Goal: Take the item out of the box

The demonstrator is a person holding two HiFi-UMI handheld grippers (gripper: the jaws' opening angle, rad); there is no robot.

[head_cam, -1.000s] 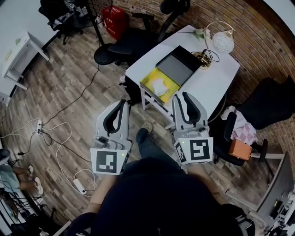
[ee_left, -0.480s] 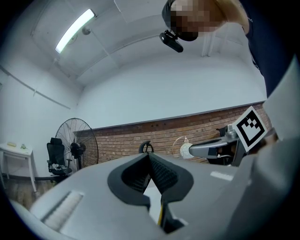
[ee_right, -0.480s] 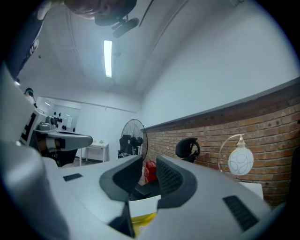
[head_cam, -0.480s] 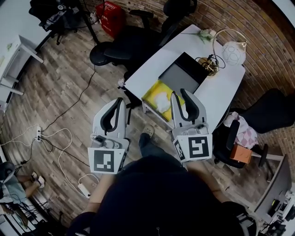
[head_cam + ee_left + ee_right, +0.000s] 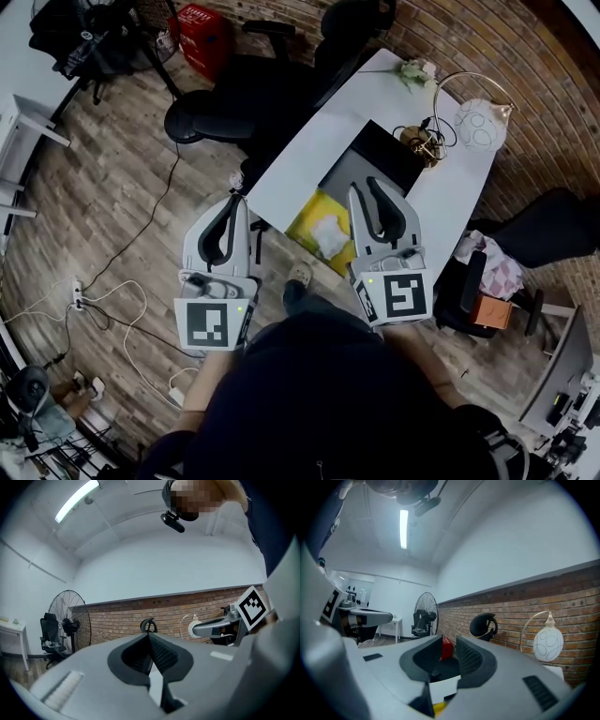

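On the white table [image 5: 309, 150] lies an open box. Its yellow part [image 5: 307, 223] holds a white item [image 5: 330, 234], and its black lid with a grey inside [image 5: 389, 150] lies behind. My right gripper [image 5: 367, 186] hovers open over the box's right side, nothing between its jaws. My left gripper [image 5: 237, 200] hangs shut and empty off the table's near left edge, above the floor. In the right gripper view the jaws of the right gripper [image 5: 449, 644] stand apart, with a bit of yellow box [image 5: 438, 708] below them. In the left gripper view the left gripper [image 5: 149, 637] has its pads together.
A globe lamp [image 5: 480, 124] and a tangle of wire stand at the table's far end. Black office chairs [image 5: 234, 103] stand left of the table, another chair [image 5: 497, 272] at the right. Cables [image 5: 112, 291] run over the wooden floor. A red crate [image 5: 202, 28] and a fan [image 5: 70, 620] are farther off.
The person has stepped towards the table, so the table and box come closer. Both grippers have gone forward; the right one now reaches over the box. Their jaws have not changed.
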